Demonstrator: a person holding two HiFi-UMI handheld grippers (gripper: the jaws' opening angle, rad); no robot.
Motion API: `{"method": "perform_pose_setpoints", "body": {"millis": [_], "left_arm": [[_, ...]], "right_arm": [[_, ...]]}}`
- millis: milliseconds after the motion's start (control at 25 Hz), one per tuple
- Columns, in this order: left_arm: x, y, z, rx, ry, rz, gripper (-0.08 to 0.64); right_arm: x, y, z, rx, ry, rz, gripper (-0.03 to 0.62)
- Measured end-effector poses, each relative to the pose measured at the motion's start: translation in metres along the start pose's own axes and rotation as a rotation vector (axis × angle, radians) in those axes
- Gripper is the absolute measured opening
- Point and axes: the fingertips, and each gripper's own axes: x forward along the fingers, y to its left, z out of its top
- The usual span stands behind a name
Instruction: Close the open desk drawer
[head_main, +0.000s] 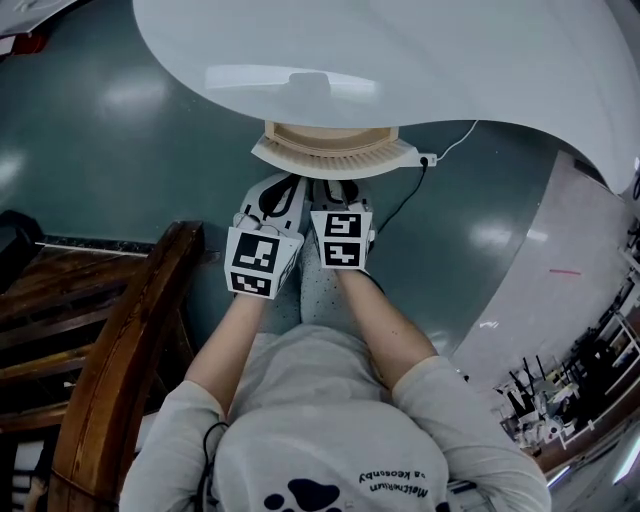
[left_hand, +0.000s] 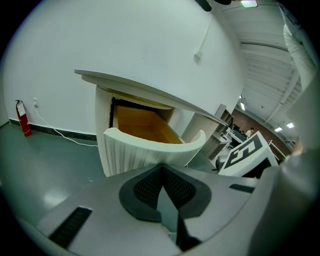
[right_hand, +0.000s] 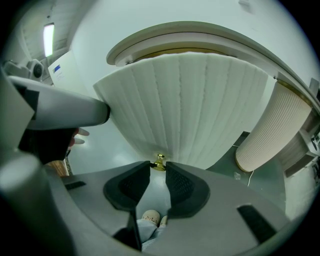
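Two handheld grippers point down and forward at the open desk drawer (head_main: 335, 152). It juts out from under the white desk top (head_main: 420, 60), its curved, ribbed white front facing the person and its wooden inside showing. The right gripper (right_hand: 158, 169) has its jaws a little apart and holds nothing — a small brass knob (right_hand: 159, 161), low on the drawer front, sits just beyond the gap between its tips. The left gripper (left_hand: 162, 169) has its jaws pressed together at the tips and is empty, with the drawer front just ahead of it.

To close the drawer well, I judge the push should land square on the ribbed front near the knob, straight along the line the drawer slides. Both grippers should press evenly so the curved front does not skew, easing off as it meets the desk edge.

Whether either gripper touches the front cannot be told. The runners and the drawer's back are hidden under the desk top. In the head view the knob is out of sight — the marker cubes (head_main: 262, 258) and gripper bodies cover it.
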Motion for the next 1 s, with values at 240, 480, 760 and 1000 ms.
{"method": "perform_pose_setpoints", "body": {"millis": [240, 480, 760, 1000], "left_arm": [[0.012, 0.01, 0.016, 0.004, -0.016, 0.003, 0.006], [0.019, 0.017, 0.027, -0.008, -0.034, 0.008, 0.006], [0.022, 0.022, 0.033, -0.024, -0.043, 0.017, 0.006], [0.025, 0.035, 0.041, -0.03, -0.057, 0.041, 0.006]], "right_arm": [[0.01, -0.007, 0.019, -0.005, -0.009, 0.0, 0.109], [0.017, -0.011, 0.031, -0.012, -0.011, -0.002, 0.107], [0.021, -0.013, 0.038, -0.003, -0.009, 0.0, 0.107], [0.029, -0.017, 0.052, -0.007, -0.026, -0.002, 0.107]]}}
